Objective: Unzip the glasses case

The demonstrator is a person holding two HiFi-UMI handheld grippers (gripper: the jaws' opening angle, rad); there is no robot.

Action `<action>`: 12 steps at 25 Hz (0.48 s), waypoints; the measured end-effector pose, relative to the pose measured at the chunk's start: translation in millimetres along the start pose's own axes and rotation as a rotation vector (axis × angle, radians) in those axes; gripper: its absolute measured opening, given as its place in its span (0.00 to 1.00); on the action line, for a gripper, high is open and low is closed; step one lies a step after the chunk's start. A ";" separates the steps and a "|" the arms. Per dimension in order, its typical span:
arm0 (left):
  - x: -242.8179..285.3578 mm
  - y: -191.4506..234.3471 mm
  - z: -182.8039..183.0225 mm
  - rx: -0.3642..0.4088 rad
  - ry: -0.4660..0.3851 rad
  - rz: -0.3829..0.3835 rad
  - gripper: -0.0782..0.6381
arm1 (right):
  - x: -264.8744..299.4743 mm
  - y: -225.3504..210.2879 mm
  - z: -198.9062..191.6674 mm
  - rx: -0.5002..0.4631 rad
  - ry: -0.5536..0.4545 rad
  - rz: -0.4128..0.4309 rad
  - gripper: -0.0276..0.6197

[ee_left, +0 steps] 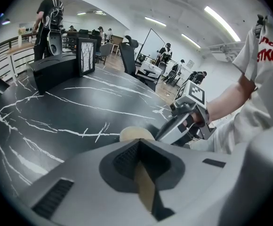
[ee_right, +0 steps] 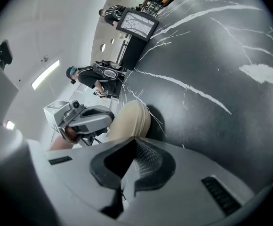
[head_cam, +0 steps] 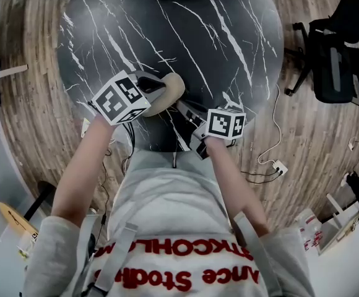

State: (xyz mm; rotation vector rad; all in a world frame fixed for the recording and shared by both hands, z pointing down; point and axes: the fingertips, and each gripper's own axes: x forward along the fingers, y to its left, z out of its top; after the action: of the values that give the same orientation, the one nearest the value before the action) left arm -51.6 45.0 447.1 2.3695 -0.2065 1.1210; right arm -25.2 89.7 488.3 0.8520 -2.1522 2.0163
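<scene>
A beige glasses case lies near the front edge of the black marble table, held between both grippers. My left gripper comes from the left and is shut on the case's edge; in the left gripper view a beige strip sits pinched between the closed jaws of the left gripper, and the case's rounded end shows beyond. My right gripper meets the case from the right. In the right gripper view the right gripper has closed jaws with a thin pale tab between them, seemingly the zipper pull, and the case just ahead.
A black box and a framed picture stand at the table's far side. An office chair is to the right on the wooden floor, with a white cable and plug. People stand in the background.
</scene>
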 end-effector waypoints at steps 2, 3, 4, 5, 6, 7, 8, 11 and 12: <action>-0.2 0.0 -0.2 -0.004 -0.002 0.001 0.12 | 3.8 3.0 -7.9 0.004 0.005 0.008 0.06; -0.3 -0.1 -0.5 -0.005 -0.003 0.003 0.12 | 6.6 4.6 -13.2 0.001 0.011 0.010 0.06; -0.4 0.0 -0.6 -0.006 -0.004 0.004 0.12 | 9.1 5.7 -18.0 0.000 0.014 0.010 0.06; -0.4 0.2 -0.4 -0.005 -0.005 0.005 0.12 | 11.0 6.0 -21.8 0.001 0.015 0.009 0.06; -0.4 0.4 0.0 -0.005 -0.006 0.004 0.12 | 12.9 6.5 -26.4 0.000 0.024 0.008 0.06; -0.6 0.6 0.3 -0.005 -0.007 0.004 0.12 | 16.2 8.5 -33.7 -0.010 0.048 0.011 0.06; -0.9 0.7 0.2 -0.005 -0.007 0.005 0.12 | 21.7 13.0 -44.2 -0.026 0.083 0.019 0.06; -1.4 0.6 0.4 -0.008 -0.013 0.009 0.12 | 42.6 31.4 -72.8 -0.050 0.150 0.053 0.06; -1.2 0.5 1.0 -0.008 -0.016 0.009 0.12 | 46.7 35.5 -77.4 -0.061 0.163 0.058 0.06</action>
State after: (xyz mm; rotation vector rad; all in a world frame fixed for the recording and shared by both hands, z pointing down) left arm -51.9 44.0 445.9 2.3731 -0.2276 1.1037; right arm -104.4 145.9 486.2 0.6017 -2.1594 1.9589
